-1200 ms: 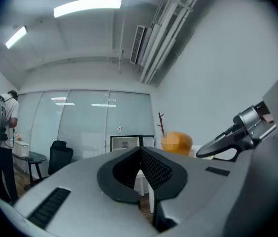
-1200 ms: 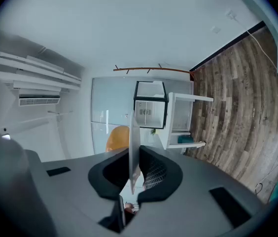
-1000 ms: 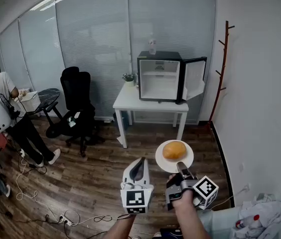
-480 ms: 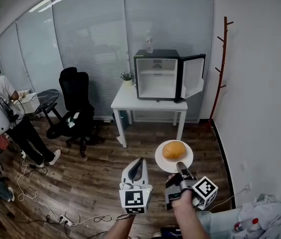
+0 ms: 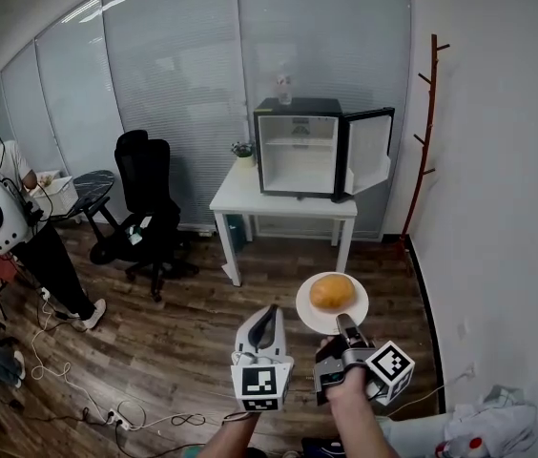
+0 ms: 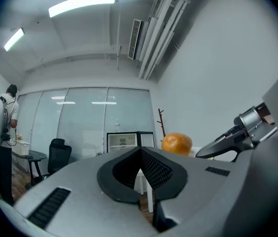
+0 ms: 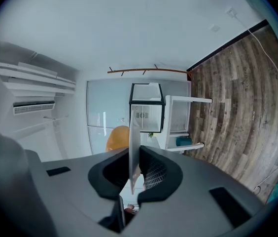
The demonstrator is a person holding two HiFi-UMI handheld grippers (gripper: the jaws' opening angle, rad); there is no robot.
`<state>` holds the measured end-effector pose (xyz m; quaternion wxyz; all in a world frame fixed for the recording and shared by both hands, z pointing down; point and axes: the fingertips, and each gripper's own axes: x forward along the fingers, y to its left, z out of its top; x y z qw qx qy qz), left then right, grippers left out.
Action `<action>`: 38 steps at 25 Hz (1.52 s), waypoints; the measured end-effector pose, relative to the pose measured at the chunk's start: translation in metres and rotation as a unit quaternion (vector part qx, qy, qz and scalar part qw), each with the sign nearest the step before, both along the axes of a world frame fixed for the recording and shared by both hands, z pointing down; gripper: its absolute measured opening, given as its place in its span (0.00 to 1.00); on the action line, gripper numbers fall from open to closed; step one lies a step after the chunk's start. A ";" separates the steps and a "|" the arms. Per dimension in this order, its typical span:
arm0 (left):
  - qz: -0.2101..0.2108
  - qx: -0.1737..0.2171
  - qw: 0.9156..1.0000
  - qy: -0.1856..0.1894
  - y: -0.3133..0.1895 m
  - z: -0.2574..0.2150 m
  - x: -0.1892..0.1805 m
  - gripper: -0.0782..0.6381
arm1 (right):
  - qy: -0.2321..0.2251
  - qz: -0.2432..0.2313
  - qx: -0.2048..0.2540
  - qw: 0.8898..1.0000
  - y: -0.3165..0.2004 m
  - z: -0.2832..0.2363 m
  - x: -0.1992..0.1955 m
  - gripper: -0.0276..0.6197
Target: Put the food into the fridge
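Grip of the right gripper (image 5: 343, 322) on the near rim of a white plate (image 5: 313, 313): jaws closed down on the thin edge, pads pressing it from both sides, plate level out in front. Carries a round orange-yellow piece of food (image 5: 332, 291), bun or fruit hard to tell, resting near the middle of the plate, just ahead of the jaw tips. Just to the left of it, at about the same height, left gripper (image 5: 269, 313): jaws shut together, tips touching, nothing between them. Far ahead of both grippers, higher up in the head view, a small black fridge (image 5: 300, 151) on a white table (image 5: 245, 196), door (image 5: 372, 151) swung open to the right, white inside showing with one shelf. On top of the fridge a clear bottle (image 5: 284, 88); just left of the fridge on the table a small potted plant (image 5: 243, 148). Off to the left of the left gripper, well apart, a black office chair (image 5: 147, 194), and farther left a person (image 5: 7, 218) with a white backpack. Right of the fridge, against the wall, a wooden coat stand (image 5: 426, 122). Wood-plank floor (image 5: 183, 322) below both grippers.
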<state>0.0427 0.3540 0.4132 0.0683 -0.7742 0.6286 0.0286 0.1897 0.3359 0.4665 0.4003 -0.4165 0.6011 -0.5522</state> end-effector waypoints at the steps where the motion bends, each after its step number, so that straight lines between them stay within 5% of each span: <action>1: 0.000 -0.001 1.000 0.000 -0.002 0.000 0.002 0.15 | 0.000 0.000 -0.001 1.000 -0.002 0.000 0.002 0.11; 21: 0.010 0.004 1.000 0.004 -0.116 0.007 -0.031 0.15 | 0.015 0.008 -0.001 1.000 -0.117 0.006 -0.028 0.11; 38: 0.012 0.003 1.000 0.025 -0.247 0.003 -0.128 0.15 | 0.030 0.007 -0.013 0.999 -0.245 0.001 -0.122 0.11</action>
